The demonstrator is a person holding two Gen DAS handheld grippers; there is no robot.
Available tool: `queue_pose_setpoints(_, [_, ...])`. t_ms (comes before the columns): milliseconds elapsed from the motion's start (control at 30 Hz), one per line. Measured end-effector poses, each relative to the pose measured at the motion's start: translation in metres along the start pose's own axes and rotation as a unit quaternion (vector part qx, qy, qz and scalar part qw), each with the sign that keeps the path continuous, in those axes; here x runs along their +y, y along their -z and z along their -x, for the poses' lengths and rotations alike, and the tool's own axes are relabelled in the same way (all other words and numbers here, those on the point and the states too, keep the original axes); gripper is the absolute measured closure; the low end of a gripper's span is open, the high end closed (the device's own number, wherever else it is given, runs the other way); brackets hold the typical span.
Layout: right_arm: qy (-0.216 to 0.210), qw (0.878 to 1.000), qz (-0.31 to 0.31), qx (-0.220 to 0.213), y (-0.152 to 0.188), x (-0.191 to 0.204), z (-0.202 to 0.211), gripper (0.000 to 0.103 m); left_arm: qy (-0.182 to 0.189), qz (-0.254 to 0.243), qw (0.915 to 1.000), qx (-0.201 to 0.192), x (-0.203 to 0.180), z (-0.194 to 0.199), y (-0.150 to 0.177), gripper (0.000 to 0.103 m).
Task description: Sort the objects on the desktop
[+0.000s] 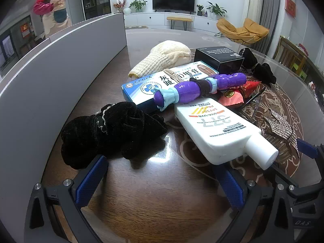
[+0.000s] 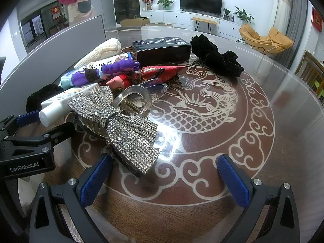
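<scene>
A heap of small objects lies on the round glass-topped table (image 2: 253, 141). My left gripper (image 1: 160, 182) stands open above bare wood. A black velvet scrunchie (image 1: 109, 133) lies just beyond its left finger, and the cap of a white sunscreen bottle (image 1: 218, 129) just beyond its right finger. My right gripper (image 2: 164, 182) is open too. The near wing of a rhinestone bow hair clip (image 2: 121, 125) lies just ahead of its left fingertip, untouched. Behind are a purple toy (image 1: 198, 87), a blue-white medicine box (image 1: 154, 85), a red packet (image 2: 154, 71) and a black box (image 2: 162, 49).
A cream knitted piece (image 1: 166, 56) and a second black scrunchie (image 2: 218, 58) lie at the back of the heap. A grey panel (image 1: 50, 81) curves along the table's left side. A person (image 1: 52, 8) stands far behind it. The left gripper's body (image 2: 26, 147) sits beside my right one.
</scene>
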State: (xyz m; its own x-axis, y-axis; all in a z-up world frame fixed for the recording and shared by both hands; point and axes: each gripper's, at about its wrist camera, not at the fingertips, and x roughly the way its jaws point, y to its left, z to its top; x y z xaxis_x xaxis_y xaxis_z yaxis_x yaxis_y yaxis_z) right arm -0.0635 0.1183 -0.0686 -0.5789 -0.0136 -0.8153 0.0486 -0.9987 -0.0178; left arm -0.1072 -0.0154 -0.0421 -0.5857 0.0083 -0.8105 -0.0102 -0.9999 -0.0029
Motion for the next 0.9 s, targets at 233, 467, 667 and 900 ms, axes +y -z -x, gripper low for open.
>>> queue_pose_setpoints(233, [0.0, 1.0, 0.0, 0.001, 0.0005, 0.0033, 0.0006, 0.0, 0.0, -0.001, 1.0, 0.0, -0.0013, -0.0006, -0.0007, 0.0])
queue_pose_setpoints(467, [0.0, 1.0, 0.0, 0.001, 0.0001, 0.0036, 0.0, 0.0, 0.001, -0.001, 1.0, 0.0, -0.001, -0.0009, -0.0009, 0.0])
queue_pose_setpoints(667, [0.0, 1.0, 0.0, 0.001, -0.0001, 0.0033, -0.0001, 0.0, 0.001, -0.001, 1.0, 0.0, -0.0011, -0.0006, -0.0007, 0.0])
queue_pose_setpoints(900, [0.0, 1.0, 0.0, 0.001, -0.0005, 0.0012, 0.0009, 0.0, 0.001, -0.002, 1.0, 0.0, -0.0011, -0.0006, -0.0007, 0.0])
